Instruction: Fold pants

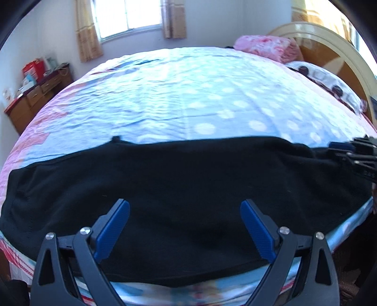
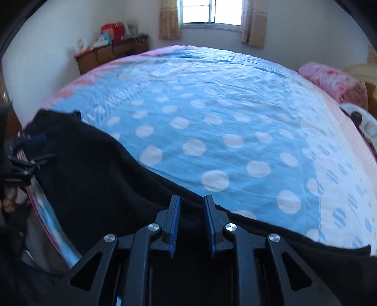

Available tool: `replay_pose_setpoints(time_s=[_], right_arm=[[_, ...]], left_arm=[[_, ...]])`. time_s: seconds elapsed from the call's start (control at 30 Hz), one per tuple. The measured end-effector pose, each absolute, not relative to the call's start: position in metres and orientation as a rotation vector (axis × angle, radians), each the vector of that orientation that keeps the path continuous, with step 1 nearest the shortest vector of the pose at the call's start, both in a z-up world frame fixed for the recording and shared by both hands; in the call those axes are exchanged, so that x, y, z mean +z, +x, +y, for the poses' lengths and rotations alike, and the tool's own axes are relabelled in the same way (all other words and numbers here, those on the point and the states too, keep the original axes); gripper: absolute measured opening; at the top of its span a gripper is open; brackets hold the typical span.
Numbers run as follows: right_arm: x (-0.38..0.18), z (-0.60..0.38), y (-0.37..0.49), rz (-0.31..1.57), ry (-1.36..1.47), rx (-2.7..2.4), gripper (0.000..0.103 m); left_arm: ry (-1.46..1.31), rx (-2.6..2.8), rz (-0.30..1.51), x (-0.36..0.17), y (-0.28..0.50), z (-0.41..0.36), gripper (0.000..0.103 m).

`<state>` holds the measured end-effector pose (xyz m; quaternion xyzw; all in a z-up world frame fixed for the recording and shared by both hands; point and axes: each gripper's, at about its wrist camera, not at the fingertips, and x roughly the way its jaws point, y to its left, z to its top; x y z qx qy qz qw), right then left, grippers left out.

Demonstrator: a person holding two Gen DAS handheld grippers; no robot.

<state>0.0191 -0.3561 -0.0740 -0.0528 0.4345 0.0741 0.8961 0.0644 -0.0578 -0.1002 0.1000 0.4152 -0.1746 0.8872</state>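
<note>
Black pants [image 1: 179, 188] lie flat along the near edge of the bed, stretched left to right. My left gripper [image 1: 185, 204] is wide open just above the pants, with nothing between its blue pads. In the right wrist view the pants [image 2: 94, 179] run from the left edge to the lower right. My right gripper [image 2: 191, 200] hovers at the pants' far edge, jaws narrowly apart with a small gap; I cannot tell whether fabric is pinched. The right gripper also shows in the left wrist view [image 1: 346, 151], and the left gripper in the right wrist view [image 2: 30, 143].
The bed has a blue sheet with white dots [image 2: 223, 131]. A pink blanket [image 1: 266, 48] and a pillow [image 1: 329, 82] lie by the wooden headboard [image 1: 329, 51]. A wooden dresser [image 1: 35, 96] with boxes stands by the far wall under a window [image 2: 212, 11].
</note>
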Motion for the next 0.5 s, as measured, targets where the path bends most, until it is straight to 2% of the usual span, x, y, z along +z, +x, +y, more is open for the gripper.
replay_pose_setpoints(time_s=[0.2, 0.33, 0.4, 0.5], right_arm=[[-0.081, -0.355, 0.028, 0.977, -0.165, 0.304, 0.022], [-0.095, -0.323, 0.043, 1.023, -0.41, 0.292, 0.022], [-0.095, -0.313, 0.043, 1.019, -0.478, 0.234, 0.019], [-0.09, -0.318, 0.045, 0.968, -0.417, 0.117, 0.014]], left_arm=[[0.244, -0.492, 0.885, -0.106, 0.043, -0.091, 0.097], [0.317, -0.516, 0.902, -0.117, 0.036, -0.112, 0.097], [0.338, -0.518, 0.928, -0.124, 0.034, -0.117, 0.097], [0.348, -0.518, 0.915, -0.122, 0.032, -0.118, 0.097]])
